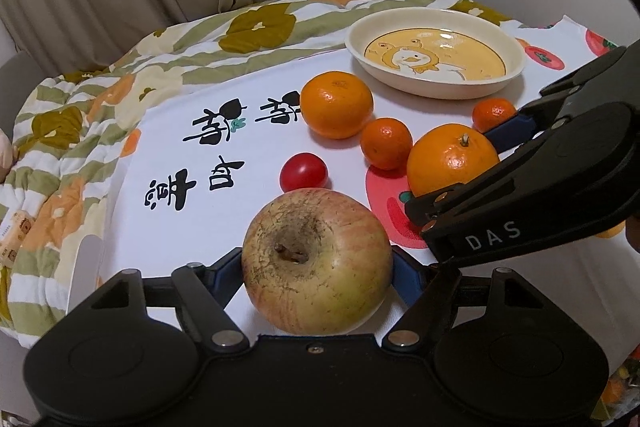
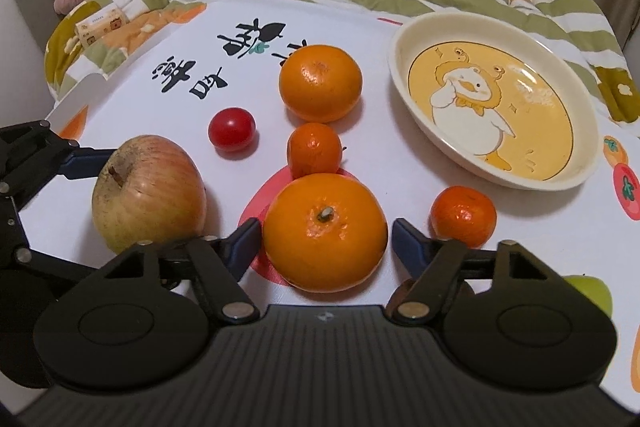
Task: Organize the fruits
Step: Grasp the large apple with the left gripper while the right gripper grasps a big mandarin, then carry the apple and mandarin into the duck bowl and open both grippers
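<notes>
Left wrist view showed the left gripper closed against an apple; the right gripper gaped around a stemmed orange, not gripping.

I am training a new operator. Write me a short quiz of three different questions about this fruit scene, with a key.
1. True or false: the duck plate already holds fruit.
2. Multiple choice: what sits between the jaws of the left gripper? A) apple B) cherry tomato C) stemmed orange
3. Fill in: the right gripper has its jaws around the ____ without touching it.

Key: 1 false. 2 A. 3 stemmed orange.
</notes>
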### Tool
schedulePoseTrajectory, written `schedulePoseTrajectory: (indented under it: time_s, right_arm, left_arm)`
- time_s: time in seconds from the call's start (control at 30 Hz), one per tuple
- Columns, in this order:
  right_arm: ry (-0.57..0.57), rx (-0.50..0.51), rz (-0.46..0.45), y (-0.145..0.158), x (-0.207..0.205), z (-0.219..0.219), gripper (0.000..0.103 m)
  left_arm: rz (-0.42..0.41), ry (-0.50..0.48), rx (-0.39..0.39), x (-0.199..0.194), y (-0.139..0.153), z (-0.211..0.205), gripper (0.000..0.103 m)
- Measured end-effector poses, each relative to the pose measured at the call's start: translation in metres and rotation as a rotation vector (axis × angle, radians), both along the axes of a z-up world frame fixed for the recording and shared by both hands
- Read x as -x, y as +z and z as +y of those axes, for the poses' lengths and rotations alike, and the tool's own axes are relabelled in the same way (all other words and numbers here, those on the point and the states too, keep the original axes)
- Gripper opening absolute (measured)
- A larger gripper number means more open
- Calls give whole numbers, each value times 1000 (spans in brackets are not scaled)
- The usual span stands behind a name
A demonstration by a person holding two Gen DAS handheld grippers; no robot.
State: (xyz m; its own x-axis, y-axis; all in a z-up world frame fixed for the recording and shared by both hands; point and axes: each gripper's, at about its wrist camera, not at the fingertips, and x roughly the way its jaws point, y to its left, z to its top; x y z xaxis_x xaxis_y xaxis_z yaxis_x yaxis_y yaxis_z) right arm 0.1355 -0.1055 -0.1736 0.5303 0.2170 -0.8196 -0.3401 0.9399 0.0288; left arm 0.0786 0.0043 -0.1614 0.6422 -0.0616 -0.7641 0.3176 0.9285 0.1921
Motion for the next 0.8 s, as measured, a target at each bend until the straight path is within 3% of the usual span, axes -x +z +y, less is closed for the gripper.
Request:
schedulePoseTrajectory:
  time_s: [0.13,0.43,0.8]
  right_arm:
    - [-9,-2,8,-1,0,0,79]
    - [-58,-28,5,12,8,-4,78]
    - [-225,-36,-49,82,24,-25,78]
  left_arm:
    - [-9,3,-31,1,0,1,79]
    - [-15,27,-20,5,12,14,79]
    - [-57,15,47,3,74,21,79]
